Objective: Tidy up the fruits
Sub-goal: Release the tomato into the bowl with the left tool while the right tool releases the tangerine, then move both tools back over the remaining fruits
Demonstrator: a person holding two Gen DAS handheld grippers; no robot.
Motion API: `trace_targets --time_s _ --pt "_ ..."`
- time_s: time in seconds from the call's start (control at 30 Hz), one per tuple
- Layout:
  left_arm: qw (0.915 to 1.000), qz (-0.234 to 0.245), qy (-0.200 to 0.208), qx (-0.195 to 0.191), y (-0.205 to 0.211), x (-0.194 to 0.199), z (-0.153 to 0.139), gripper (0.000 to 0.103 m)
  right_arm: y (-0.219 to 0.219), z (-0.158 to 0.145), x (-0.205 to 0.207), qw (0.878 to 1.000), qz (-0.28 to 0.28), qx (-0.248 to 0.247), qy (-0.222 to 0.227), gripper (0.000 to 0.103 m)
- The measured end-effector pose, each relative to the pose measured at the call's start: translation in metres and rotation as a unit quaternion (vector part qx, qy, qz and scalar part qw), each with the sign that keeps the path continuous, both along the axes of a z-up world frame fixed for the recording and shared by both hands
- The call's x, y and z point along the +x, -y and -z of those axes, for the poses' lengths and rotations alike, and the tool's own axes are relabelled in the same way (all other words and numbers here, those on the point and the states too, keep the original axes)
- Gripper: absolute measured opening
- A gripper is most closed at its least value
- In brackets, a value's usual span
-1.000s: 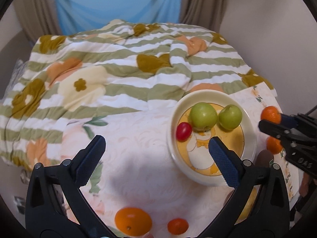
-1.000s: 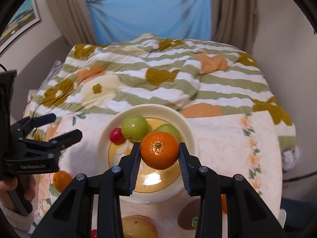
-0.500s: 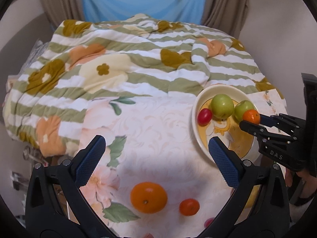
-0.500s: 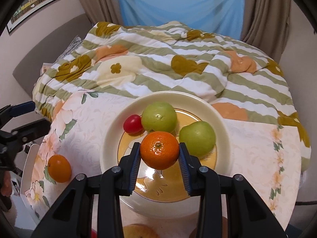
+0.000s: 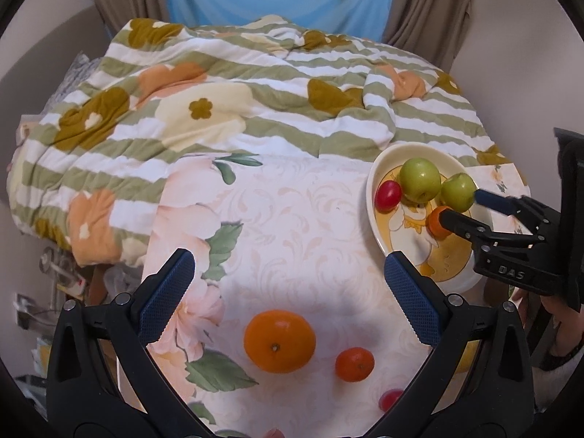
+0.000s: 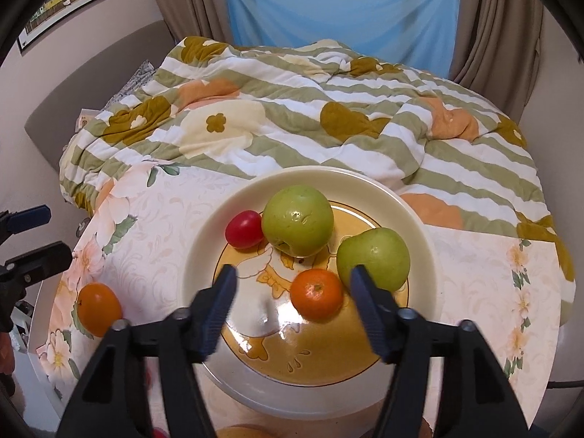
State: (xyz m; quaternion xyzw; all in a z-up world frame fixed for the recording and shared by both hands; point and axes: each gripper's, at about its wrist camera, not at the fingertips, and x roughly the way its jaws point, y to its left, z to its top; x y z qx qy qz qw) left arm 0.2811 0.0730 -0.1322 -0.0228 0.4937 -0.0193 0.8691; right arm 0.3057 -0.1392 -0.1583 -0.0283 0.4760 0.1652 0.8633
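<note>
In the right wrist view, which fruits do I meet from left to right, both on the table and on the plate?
Large orange on the tablecloth → small red tomato → large green apple → small orange mandarin → smaller green apple.

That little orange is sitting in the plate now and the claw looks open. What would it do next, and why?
Probably lift the right gripper back off the plate. Its fingers are opening and no longer press the small mandarin, which rests beside the green apples. More fruit, like the large orange, waits on the table.
</note>
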Motion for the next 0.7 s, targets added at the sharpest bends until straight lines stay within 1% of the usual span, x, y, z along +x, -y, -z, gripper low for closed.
trace_targets --time_s 0.03,0.07,0.1,0.27,0.4,0.47,0.7 --pt "1.0000 -0.002 0.000 0.000 0.000 -0.001 0.000 0.103 0.002 -0.002 -0.001 1.000 0.003 0.004 0.004 0.090" --pt "1.0000 -0.004 0.000 -0.002 -0.001 -0.002 -0.001 0.103 0.003 -0.004 -0.003 1.000 0.005 0.011 0.007 0.100" --pt "1.0000 -0.006 0.000 -0.003 -0.001 -0.004 -0.002 0.103 0.005 -0.006 -0.004 1.000 0.005 0.016 0.009 0.103" --pt "0.9999 -0.013 0.005 -0.004 0.000 -0.009 -0.008 0.103 0.007 -0.014 -0.010 1.000 0.004 0.010 0.017 0.103" --pt "0.9997 -0.015 0.019 -0.002 0.002 -0.015 -0.020 0.103 0.014 -0.023 -0.015 1.000 0.009 0.021 0.015 0.103" --pt "0.9995 -0.015 0.027 0.004 0.004 -0.019 -0.028 0.103 0.018 -0.031 -0.018 0.999 0.009 0.027 0.014 0.103" --pt "0.9985 -0.026 0.048 0.009 0.009 -0.038 -0.054 0.103 0.029 -0.065 -0.040 0.999 0.009 0.014 0.038 0.103"
